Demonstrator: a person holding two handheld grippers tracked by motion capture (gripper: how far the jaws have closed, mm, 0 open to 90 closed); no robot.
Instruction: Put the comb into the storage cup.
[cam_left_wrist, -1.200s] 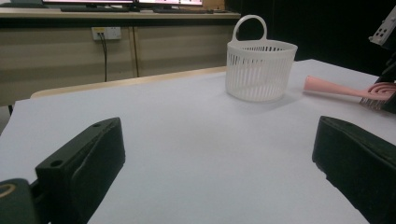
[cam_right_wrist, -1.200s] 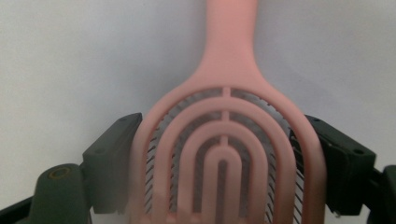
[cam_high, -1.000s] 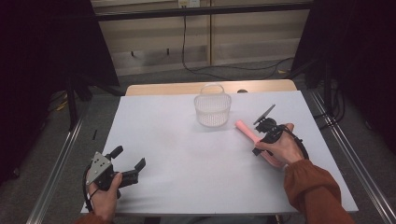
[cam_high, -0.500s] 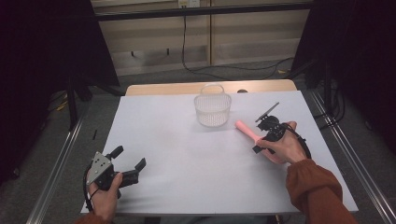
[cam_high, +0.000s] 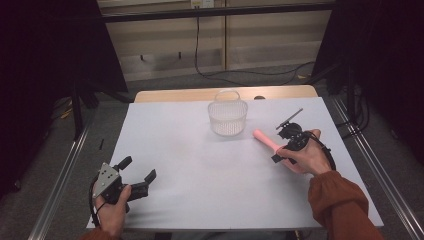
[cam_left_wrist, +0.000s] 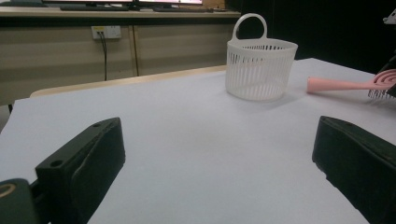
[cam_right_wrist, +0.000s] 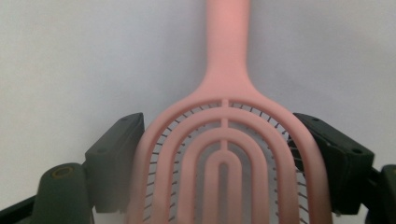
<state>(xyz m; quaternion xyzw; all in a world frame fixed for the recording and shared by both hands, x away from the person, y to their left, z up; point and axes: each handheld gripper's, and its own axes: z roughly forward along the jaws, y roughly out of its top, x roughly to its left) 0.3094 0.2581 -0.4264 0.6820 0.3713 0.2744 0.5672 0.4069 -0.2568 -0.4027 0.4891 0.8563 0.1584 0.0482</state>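
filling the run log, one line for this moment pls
right gripper: shut on pink hairbrush | left gripper: open, idle | basket: upright

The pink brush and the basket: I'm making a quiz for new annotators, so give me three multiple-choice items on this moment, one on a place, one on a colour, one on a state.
1. Where does the basket stand?
A. at the far middle of the table
B. at the near left corner
C. on the floor

2. What colour is the brush?
A. blue
B. pink
C. black

3. How does the right gripper stand to the brush?
A. far off it
B. shut on its handle tip
C. its fingers lie against the two sides of the head

Key: 1 A, the high view shows the basket near the far edge, about mid-width. 2 B, the brush is pink in every view. 3 C, the right gripper view shows the head filling the gap between both fingers, with the handle pointing away.
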